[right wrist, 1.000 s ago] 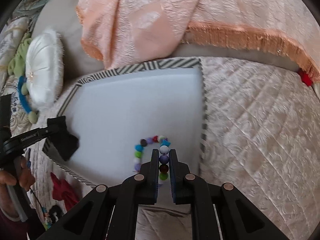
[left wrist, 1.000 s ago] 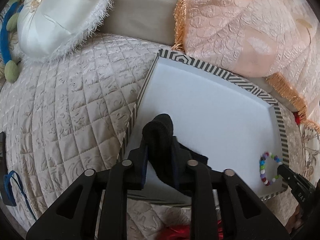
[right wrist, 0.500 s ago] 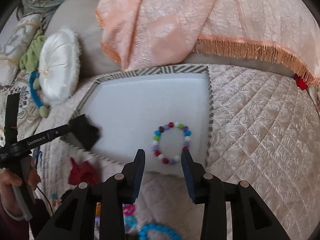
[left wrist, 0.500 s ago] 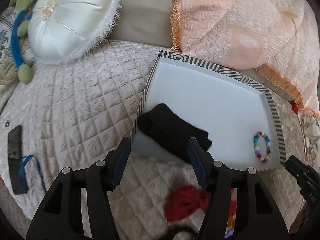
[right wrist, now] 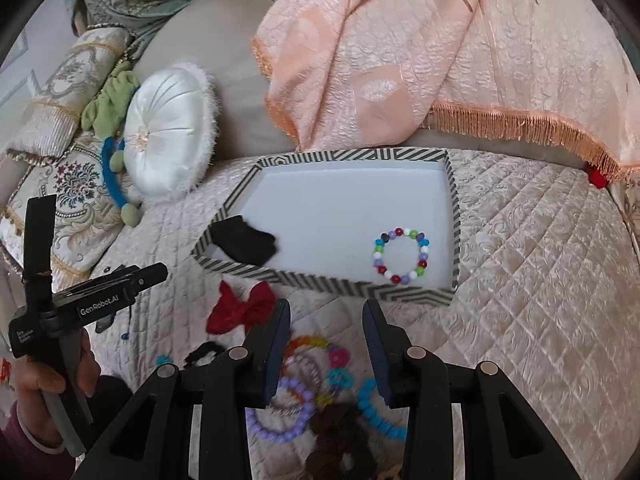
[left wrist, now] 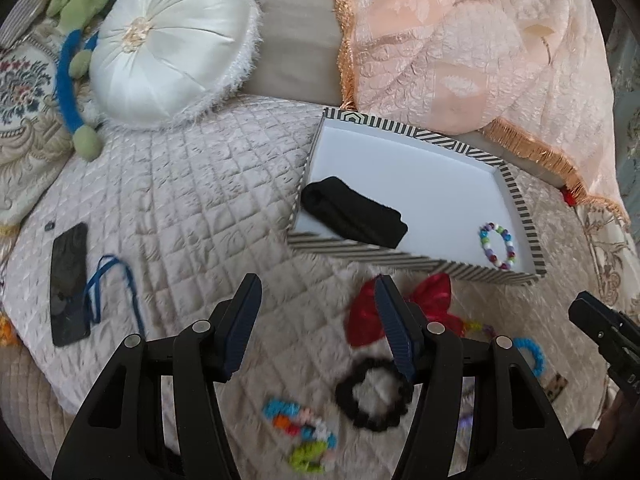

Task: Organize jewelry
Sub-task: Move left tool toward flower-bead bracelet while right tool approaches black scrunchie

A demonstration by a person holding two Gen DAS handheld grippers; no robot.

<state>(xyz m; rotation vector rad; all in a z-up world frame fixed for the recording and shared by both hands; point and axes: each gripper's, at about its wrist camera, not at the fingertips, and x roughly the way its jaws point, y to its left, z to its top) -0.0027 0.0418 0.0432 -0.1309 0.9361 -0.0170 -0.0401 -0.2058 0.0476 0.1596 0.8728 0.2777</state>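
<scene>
Beyond both sets of fingertips, the bead bracelet (right wrist: 402, 256) and black cloth (left wrist: 354, 212) lie in the striped tray (right wrist: 340, 155), apparently already sorted. The right gripper (right wrist: 326, 346) and left gripper (left wrist: 316, 322) stand spread and empty, their jaws having just opened, poised over the loose pile. Only the right view shows the purple bracelet (right wrist: 280, 420) beneath its fingers; only the left shows the phone (left wrist: 69, 284).

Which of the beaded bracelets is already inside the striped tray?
The multicoloured bead bracelet, lying by the striped tray's right wall. The lilac bracelet and turquoise bracelet lie loose on the quilt in front.
</scene>
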